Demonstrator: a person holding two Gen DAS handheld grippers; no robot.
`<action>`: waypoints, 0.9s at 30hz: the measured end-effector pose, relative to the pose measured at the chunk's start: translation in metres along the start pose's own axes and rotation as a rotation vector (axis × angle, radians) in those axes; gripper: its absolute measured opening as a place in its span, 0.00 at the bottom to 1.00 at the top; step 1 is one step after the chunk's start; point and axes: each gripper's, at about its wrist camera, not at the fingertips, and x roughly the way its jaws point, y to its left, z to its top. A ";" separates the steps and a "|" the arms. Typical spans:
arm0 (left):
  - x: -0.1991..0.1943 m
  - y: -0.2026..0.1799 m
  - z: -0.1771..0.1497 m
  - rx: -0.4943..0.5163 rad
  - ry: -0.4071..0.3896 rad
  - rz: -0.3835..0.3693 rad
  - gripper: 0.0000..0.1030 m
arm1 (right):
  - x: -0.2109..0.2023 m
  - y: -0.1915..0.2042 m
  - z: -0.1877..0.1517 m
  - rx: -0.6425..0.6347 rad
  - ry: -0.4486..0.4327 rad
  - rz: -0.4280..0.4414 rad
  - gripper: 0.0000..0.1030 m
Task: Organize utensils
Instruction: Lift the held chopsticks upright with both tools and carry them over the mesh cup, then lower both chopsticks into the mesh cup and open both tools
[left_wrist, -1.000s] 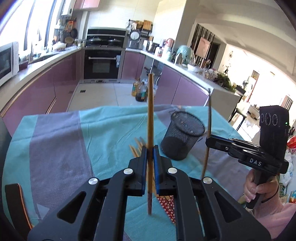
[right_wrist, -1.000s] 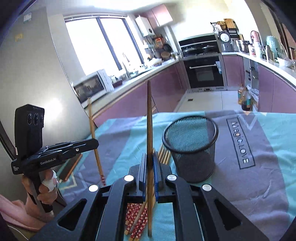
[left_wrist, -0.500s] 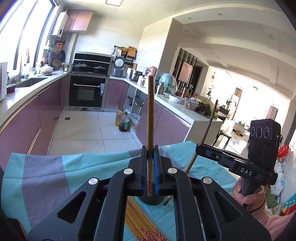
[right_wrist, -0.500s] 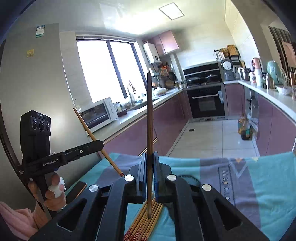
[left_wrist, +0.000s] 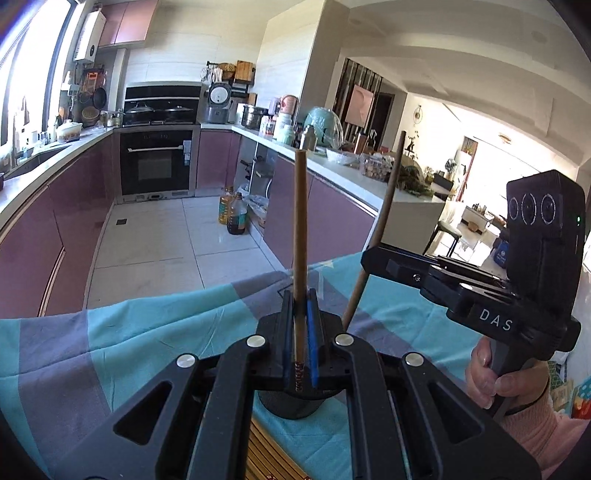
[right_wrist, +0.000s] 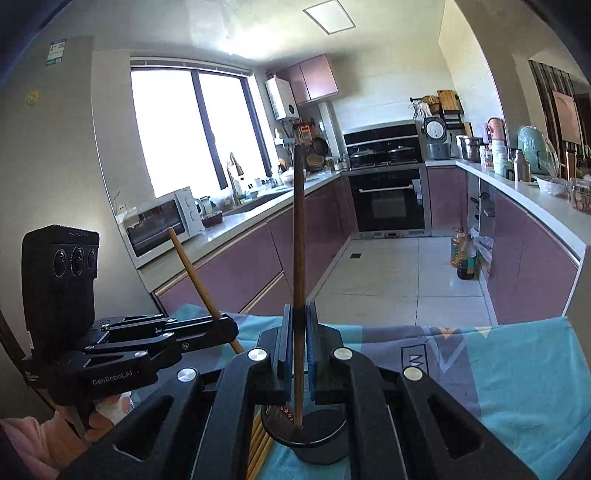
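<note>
**Two chopsticks poised over the mesh cup**

We hold one chopstick in each gripper, jaws clamped tight on the wood. The left gripper (left_wrist: 300, 343) pinches its chopstick (left_wrist: 300, 221) near the patterned lower end, shaft upright; the right gripper (right_wrist: 299, 354) grips its darker chopstick (right_wrist: 299, 240) low on the shaft too, tip reaching into the black mesh cup (right_wrist: 317, 435) just below. More chopsticks (right_wrist: 258, 443) lie bundled on the cloth-covered counter (right_wrist: 517, 369) beside the cup.

These sticks look light, stiff and smooth — likely to pivot or slip in the jaws if held by the very tip. We judge a hold slightly higher, nearer mid-shaft, would steady them, and a gentle release should drop each straight into the cup.
</note>
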 end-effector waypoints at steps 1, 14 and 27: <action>0.008 0.000 -0.005 0.000 0.016 0.001 0.07 | 0.005 -0.001 -0.002 0.001 0.021 0.001 0.05; 0.059 0.019 -0.020 -0.006 0.101 0.028 0.07 | 0.042 -0.005 -0.017 0.020 0.172 -0.010 0.05; 0.064 0.035 -0.020 -0.016 0.100 0.033 0.08 | 0.063 -0.002 -0.013 0.053 0.181 -0.021 0.08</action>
